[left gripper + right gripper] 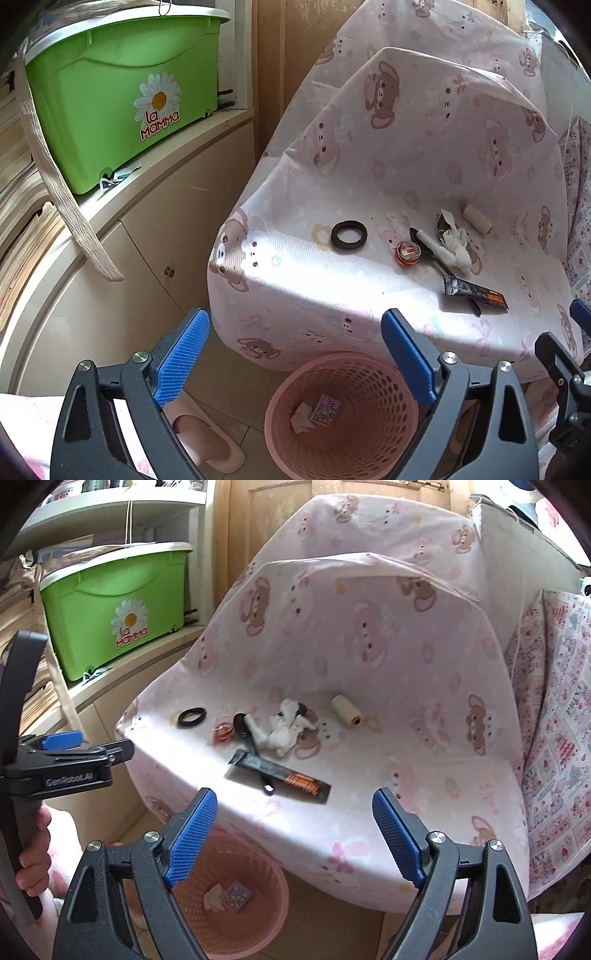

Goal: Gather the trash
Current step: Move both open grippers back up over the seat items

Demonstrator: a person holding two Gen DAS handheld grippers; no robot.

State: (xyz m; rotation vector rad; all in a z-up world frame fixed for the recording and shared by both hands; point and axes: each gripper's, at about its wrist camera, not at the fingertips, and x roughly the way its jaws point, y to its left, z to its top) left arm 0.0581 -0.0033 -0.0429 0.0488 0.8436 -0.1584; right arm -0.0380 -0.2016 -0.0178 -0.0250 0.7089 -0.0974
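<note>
- The left gripper [295, 354] hung above the pink basket [343, 417], jaws spread wide with nothing between the blue pads [183, 358].
- The right gripper [295, 836] stood just as wide and empty, pointing down at the front edge of the sheet [369, 664] covering the seat.
- In the basket lay a crumpled tissue [301, 415] and a small patterned card [325, 409], touching each other on the bottom.
- On the sheet remained a black ring [348, 235], a small red lid [407, 253], a black spoon [432, 251], a wad of white tissue [456, 242], a cream spool [477, 218] and a dark wrapper [474, 291] nearest the front edge.
- The wrapper lay across the spoon's handle; the tissue wad rested against the spoon.
- The basket stood on the floor just below the seat's front edge.
- A green box [122, 96] sat on the cabinet [155, 229] to the left.
- A hand [35, 853] gripped the left gripper's handle in the right view.
</note>
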